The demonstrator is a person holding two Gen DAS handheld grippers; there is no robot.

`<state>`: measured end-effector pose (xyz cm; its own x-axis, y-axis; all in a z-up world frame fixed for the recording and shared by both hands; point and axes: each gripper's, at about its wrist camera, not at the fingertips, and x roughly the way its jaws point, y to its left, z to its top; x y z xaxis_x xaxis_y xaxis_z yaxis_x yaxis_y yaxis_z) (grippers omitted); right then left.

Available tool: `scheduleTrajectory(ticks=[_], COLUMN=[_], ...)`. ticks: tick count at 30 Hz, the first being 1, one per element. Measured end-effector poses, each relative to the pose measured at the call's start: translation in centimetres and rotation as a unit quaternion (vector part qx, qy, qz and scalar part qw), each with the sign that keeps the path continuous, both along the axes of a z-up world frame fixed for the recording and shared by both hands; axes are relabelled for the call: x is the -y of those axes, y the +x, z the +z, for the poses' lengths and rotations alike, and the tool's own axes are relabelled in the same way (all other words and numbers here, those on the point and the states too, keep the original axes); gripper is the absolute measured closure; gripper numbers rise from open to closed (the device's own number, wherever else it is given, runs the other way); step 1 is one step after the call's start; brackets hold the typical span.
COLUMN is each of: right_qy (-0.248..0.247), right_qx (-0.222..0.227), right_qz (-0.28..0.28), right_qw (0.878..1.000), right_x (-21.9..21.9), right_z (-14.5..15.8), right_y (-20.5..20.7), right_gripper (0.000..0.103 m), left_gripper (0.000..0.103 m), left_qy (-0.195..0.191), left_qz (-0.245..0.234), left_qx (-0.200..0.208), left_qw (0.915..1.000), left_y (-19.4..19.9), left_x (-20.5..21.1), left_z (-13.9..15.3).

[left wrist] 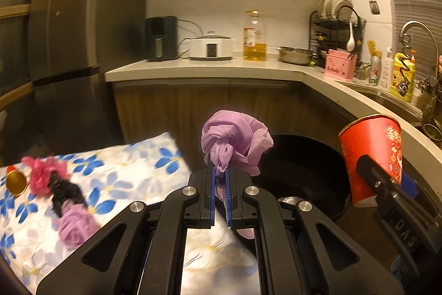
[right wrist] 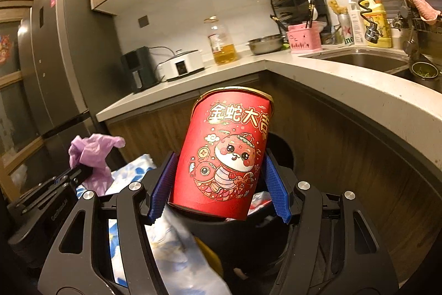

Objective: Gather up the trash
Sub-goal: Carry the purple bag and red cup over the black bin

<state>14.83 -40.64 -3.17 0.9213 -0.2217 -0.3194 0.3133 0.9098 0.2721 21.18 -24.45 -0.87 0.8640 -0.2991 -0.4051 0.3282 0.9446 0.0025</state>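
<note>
- Left claw [left wrist: 220, 179] nearly closed, pinching a crumpled purple plastic bag [left wrist: 234, 141] by its bunched neck; the bag sticks up above the claw tips, over the near-left rim of the black bin [left wrist: 304, 167].
- Right claw [right wrist: 221, 184] spread mid-wide, blue pads [right wrist: 272, 184] pressed on both sides of a red paper cup [right wrist: 226, 154], low on the body, cup tilted, mouth pointing up and away.
- Cup sits above the bin opening [right wrist: 279, 154], which is on the floor against the wooden cabinet below the kitchen counter [right wrist: 345, 90].
- Bag: feather-light, soft, slippery film; judged best held at the twisted neck as now, a loose fold could slide out.
- Cup: light, thin-walled, crushes easily; judged safer gripped low near the stiffer base, gentle squeeze only.
- More trash on the floral cloth [left wrist: 132, 173] at left: pink wad [left wrist: 41, 176], black wad [left wrist: 66, 195], second purple wad [left wrist: 74, 226], gold lid [left wrist: 16, 183]. All look light and soft except the lid.
</note>
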Motion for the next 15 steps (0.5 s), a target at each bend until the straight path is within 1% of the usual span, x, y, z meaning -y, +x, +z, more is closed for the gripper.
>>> scheduleTrajectory(ticks=[6,9,15], right_qy=[0.004,-0.002,-0.011], right_qx=[-0.002,0.003,-0.002], right_qz=[-0.004,-0.002,0.001], right_qw=[1.000,1.000,1.000], right_x=[1.8,2.4,3.1], right_z=[0.1,0.5,0.6], right_y=[1.5,2.2,3.7], right_gripper=[0.041,0.041,0.041], left_gripper=[0.097,0.097,0.097], left_qy=[-0.001,-0.002,0.006], left_qz=[-0.016,-0.021,-0.029], left_qx=[-0.009,-0.013,-0.019], left_qw=[0.9998,0.9997,0.9994], left_y=[1.9,2.7,3.9], left_x=[2.6,3.3,4.9], left_z=[-0.6,-0.9,-1.4])
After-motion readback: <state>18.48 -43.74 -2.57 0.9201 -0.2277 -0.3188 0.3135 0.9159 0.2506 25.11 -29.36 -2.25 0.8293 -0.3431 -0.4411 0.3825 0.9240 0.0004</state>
